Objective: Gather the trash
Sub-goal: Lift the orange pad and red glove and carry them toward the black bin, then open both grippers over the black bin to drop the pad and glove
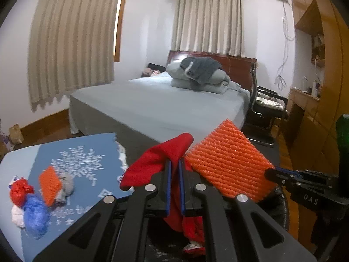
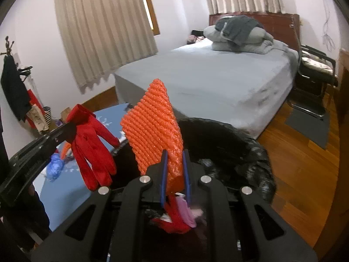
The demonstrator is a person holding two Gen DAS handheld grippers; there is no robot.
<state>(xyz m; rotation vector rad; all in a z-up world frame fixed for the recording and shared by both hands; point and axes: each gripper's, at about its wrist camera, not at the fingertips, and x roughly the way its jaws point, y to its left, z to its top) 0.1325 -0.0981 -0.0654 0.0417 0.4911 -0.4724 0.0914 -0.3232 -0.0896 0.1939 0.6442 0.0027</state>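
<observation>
Where bin liner (image 2: 257, 152) blurs, left tool (image 1: 174, 163) pinches red glove (image 1: 152, 163); right tool (image 2: 175, 152) pinches orange mesh (image 2: 152, 122).

Left gripper (image 1: 174, 166) (right gripper (image 2: 175, 155) too) clamped.

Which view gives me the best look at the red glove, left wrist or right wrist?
Right wrist. There the red glove hangs in full from the left gripper, fingers spread and drooping. In the left wrist view the glove is bunched between that gripper's pads, so its shape is unreadable.
</observation>
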